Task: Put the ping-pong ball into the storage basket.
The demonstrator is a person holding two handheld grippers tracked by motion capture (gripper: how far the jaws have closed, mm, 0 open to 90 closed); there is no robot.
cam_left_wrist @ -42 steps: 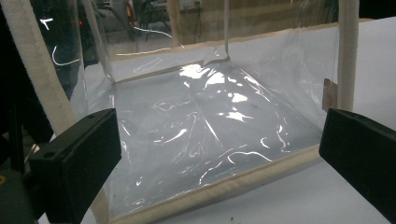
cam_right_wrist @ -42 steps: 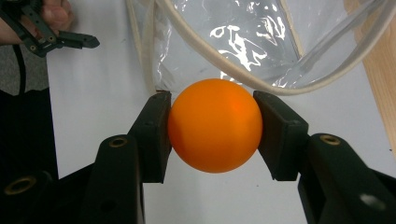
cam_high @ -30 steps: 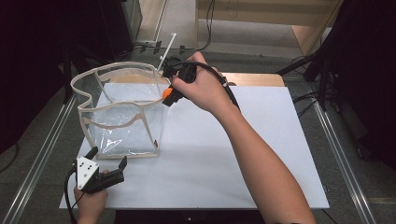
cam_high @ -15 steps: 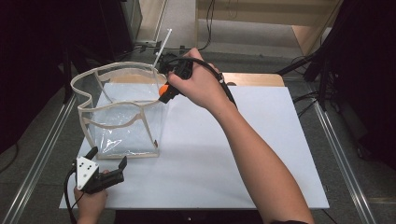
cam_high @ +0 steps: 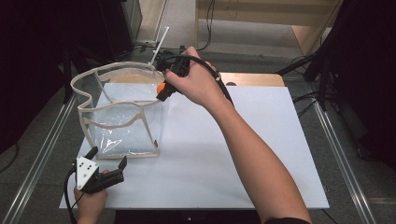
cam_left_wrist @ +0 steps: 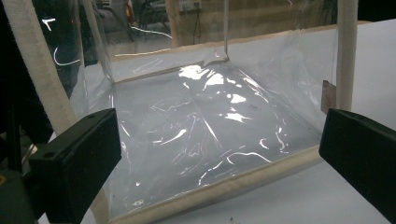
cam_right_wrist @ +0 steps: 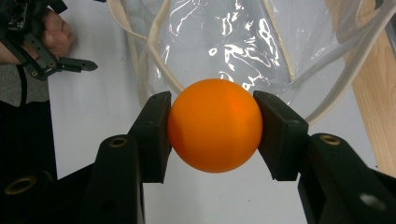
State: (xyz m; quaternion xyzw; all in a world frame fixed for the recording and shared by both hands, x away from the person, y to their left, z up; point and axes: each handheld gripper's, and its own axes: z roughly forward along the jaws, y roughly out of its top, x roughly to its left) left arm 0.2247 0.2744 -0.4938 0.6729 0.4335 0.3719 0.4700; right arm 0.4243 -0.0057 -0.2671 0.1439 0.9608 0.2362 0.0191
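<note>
White table [cam_high: 261, 154] | right gripper [cam_right_wrist: 212, 128] clamps ball [cam_right_wrist: 214, 131] above bag [cam_high: 122, 112], probably to drop in | left gripper [cam_high: 108, 164] open, idle beside bag

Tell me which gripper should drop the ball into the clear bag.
Right. The right gripper already clamps the orange ball above the clear bag; the left gripper sits open beside its base.

A lab-like recording bench: white table [cam_high: 261, 154] on metal rails [cam_high: 39, 156], loose cables [cam_high: 303, 100], dark surroundings.
</note>
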